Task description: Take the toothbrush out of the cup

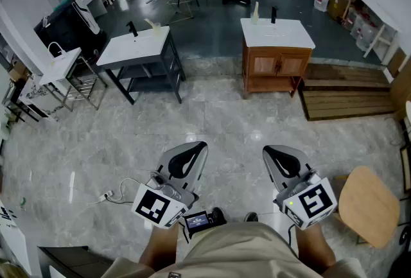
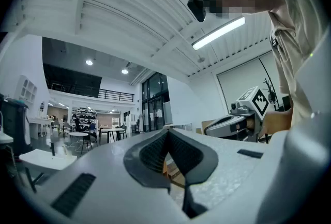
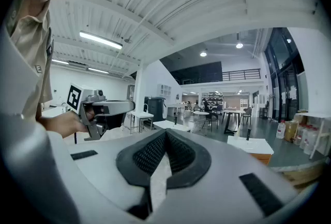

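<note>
I stand on a grey tiled floor with both grippers held out level in front of me. My left gripper (image 1: 194, 148) is shut, with nothing between its jaws (image 2: 168, 133). The same holds for my right gripper (image 1: 273, 152), its dark pads (image 3: 178, 153) closed together on nothing. Far ahead stands a wooden sink cabinet (image 1: 276, 63) with a white top. On that top is a small pale upright thing (image 1: 255, 11) beside a black tap (image 1: 273, 14). It is too small to tell whether it is the cup with the toothbrush. A similar pale thing (image 1: 153, 24) sits on the dark-framed sink table (image 1: 138, 47).
A wooden pallet (image 1: 347, 94) lies to the right of the cabinet. A round wooden stool (image 1: 367, 205) is close by my right side. A white cable and plug (image 1: 110, 194) lie on the floor at my left. Wire racks (image 1: 61, 81), tables and chairs fill the far left and back.
</note>
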`<state>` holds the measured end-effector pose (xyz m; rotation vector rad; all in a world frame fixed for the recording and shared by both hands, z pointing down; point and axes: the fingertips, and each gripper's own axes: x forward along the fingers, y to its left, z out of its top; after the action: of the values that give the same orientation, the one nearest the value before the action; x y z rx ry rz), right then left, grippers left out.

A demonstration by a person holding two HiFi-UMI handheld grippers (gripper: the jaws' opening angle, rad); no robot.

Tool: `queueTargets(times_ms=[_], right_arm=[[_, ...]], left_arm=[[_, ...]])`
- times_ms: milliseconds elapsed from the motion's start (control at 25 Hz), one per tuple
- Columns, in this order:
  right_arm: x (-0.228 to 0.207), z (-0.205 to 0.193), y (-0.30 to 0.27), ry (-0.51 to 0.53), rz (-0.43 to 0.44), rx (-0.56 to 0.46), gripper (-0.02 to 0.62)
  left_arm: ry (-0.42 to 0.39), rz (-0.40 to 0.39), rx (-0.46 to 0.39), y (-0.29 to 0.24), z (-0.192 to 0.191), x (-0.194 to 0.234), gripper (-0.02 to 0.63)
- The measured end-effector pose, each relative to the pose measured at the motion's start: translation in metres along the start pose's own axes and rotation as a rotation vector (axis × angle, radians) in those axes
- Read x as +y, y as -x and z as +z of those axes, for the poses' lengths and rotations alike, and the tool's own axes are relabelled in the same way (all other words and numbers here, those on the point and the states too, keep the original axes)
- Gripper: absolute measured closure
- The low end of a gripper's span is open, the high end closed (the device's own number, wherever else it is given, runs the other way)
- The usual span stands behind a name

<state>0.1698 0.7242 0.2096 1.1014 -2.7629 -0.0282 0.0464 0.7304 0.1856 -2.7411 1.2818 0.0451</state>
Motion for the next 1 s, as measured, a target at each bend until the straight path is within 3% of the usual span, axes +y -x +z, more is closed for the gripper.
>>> queueTargets(times_ms=[1000], right_arm=[[0.014, 0.0, -0.096, -0.039, -0.003, 0.01, 0.591]], left_arm=[[0.026, 0.009, 0.008, 0.017, -0.031, 0.095, 0.6]])
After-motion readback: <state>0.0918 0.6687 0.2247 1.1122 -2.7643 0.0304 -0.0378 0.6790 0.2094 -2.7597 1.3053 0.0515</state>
